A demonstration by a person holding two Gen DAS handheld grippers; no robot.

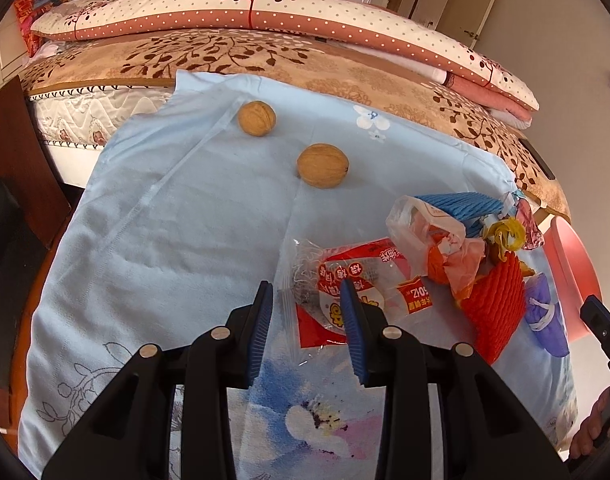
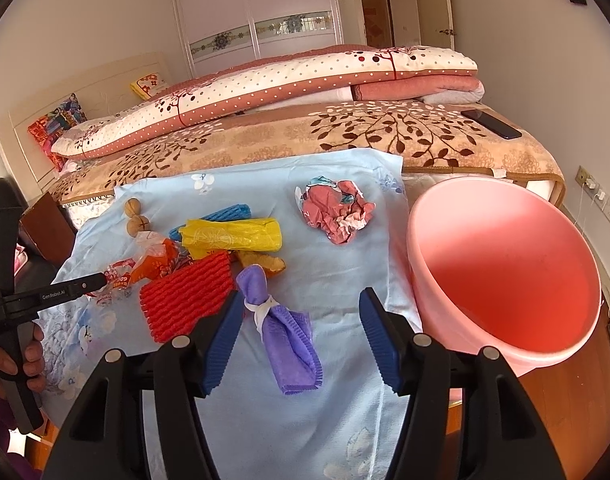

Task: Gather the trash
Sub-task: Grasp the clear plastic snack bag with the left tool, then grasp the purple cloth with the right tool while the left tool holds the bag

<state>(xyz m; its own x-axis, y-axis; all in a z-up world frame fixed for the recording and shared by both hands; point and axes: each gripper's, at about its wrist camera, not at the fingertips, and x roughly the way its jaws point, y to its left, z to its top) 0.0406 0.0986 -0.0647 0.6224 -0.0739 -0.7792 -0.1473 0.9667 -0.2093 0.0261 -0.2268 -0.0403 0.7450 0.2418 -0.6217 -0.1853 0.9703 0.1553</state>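
The trash lies in a loose heap on a pale blue floral cloth [image 2: 337,264] spread over a table at the foot of a bed. In the heap are a red foam fruit net [image 2: 187,300], a yellow plastic bag [image 2: 231,237] rolled into a tube, a blue foam net [image 2: 225,213] behind it, an orange wrapper in clear plastic [image 2: 157,260], and a clear red-printed snack bag [image 1: 361,292] at the left edge. A purple foam net [image 2: 283,338] tied with a white strip lies nearest the right camera, and a crumpled pink paper ball [image 2: 337,216] sits apart, toward the bed. 2 walnuts [image 1: 323,165] rest on the cloth beyond the heap. A pink plastic basin [image 2: 505,272] stands at the cloth's right edge, tilted toward the camera.

The left gripper [image 1: 307,292] points down at the snack bag with its jaws parted; the bag's left corner lies between the blue pads, which do not press on it. The right gripper [image 2: 301,300] hangs over the purple net with its jaws spread wide, the net lying between them untouched. It holds nothing.
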